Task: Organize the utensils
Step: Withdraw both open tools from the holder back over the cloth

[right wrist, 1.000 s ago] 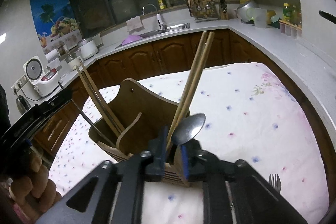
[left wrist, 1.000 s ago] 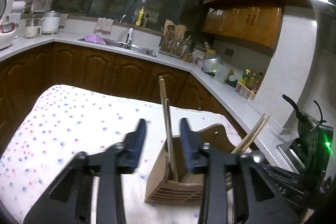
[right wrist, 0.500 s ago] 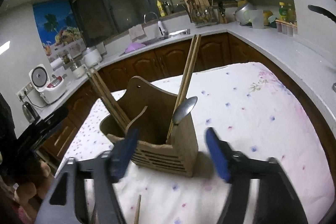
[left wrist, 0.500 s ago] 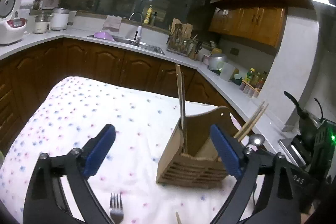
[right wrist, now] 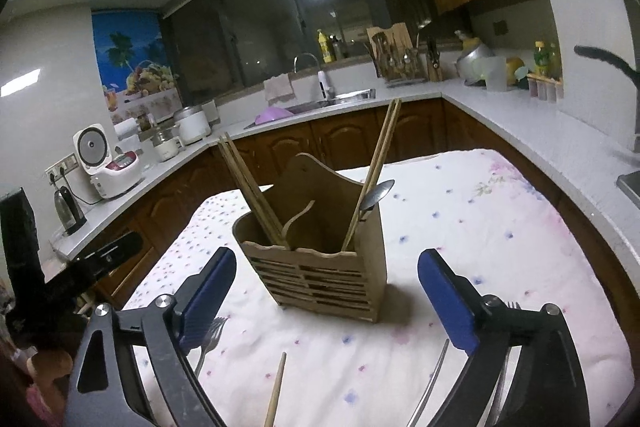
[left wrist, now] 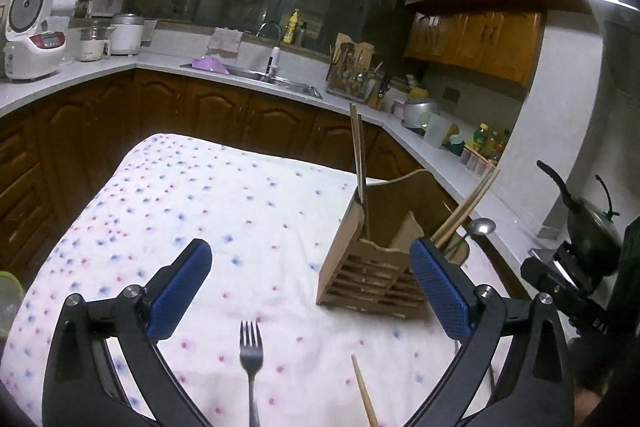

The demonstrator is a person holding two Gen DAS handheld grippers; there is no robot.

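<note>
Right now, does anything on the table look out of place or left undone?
Yes. A fork and a single chopstick lie loose on the tablecloth in front of the wooden holder, and more cutlery lies by the right tongs. The holder already has chopsticks and a spoon. Both tongs are open and empty.

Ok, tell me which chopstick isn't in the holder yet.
The single chopstick lying flat on the tablecloth, right of the fork. The other chopsticks stand upright in the wooden holder.
</note>
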